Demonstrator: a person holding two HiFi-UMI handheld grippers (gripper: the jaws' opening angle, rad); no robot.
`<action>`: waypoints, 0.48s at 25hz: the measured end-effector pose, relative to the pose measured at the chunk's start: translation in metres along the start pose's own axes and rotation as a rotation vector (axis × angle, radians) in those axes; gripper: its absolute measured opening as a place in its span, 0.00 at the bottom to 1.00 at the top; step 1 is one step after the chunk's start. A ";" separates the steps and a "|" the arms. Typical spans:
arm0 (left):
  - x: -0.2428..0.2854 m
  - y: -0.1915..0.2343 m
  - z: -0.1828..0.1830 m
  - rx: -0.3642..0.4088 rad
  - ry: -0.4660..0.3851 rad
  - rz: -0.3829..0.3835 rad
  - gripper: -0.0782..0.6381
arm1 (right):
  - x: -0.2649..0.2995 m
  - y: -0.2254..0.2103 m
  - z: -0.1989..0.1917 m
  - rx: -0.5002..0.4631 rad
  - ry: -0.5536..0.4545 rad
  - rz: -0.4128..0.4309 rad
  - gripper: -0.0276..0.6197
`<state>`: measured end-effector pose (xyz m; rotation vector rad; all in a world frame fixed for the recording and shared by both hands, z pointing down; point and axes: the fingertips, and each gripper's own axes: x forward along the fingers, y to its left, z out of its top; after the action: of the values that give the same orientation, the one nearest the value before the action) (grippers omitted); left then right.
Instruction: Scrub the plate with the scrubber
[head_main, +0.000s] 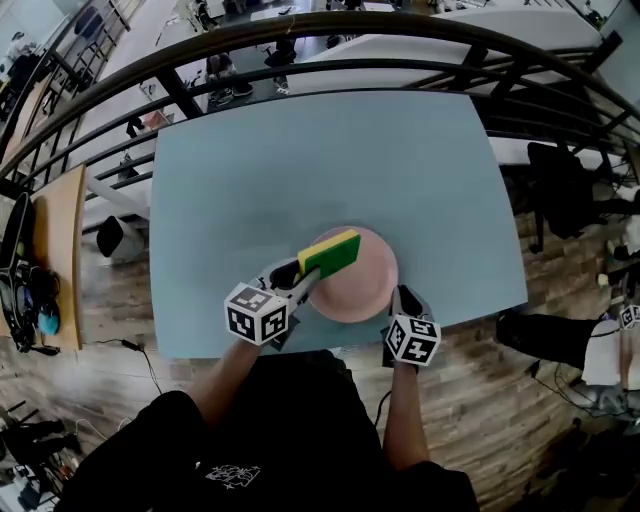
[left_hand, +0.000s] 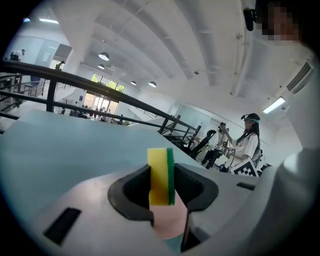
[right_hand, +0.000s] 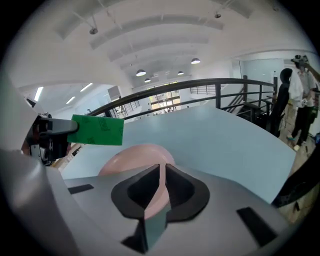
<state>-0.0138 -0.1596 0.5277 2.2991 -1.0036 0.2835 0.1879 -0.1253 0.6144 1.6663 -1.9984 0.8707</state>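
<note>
Forearms nearest, just this side of the pink plate (head_main: 368, 290). Left hand-held gripper (head_main: 300, 278) clamped on yellow-and-green sponge scrubber (head_main: 331, 252), raised just above plate's left part, green face turned sideways. Right hand-held gripper (head_main: 402, 300) pinched shut on plate's right rim; plate on pale blue bench (head_main: 300, 160). Best approach: turn green face down, press flat, circle, keeping rim grip firm.
</note>
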 end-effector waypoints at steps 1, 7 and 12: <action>0.006 0.001 -0.005 -0.011 0.016 -0.007 0.29 | 0.005 -0.004 -0.004 0.005 0.013 -0.012 0.06; 0.032 0.006 -0.032 -0.053 0.114 -0.064 0.29 | 0.028 -0.015 -0.021 0.049 0.078 -0.058 0.21; 0.052 0.004 -0.050 -0.068 0.187 -0.110 0.29 | 0.042 -0.021 -0.041 0.104 0.126 -0.077 0.21</action>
<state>0.0219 -0.1618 0.5909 2.2105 -0.7796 0.4037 0.1953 -0.1304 0.6759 1.6880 -1.8214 1.0395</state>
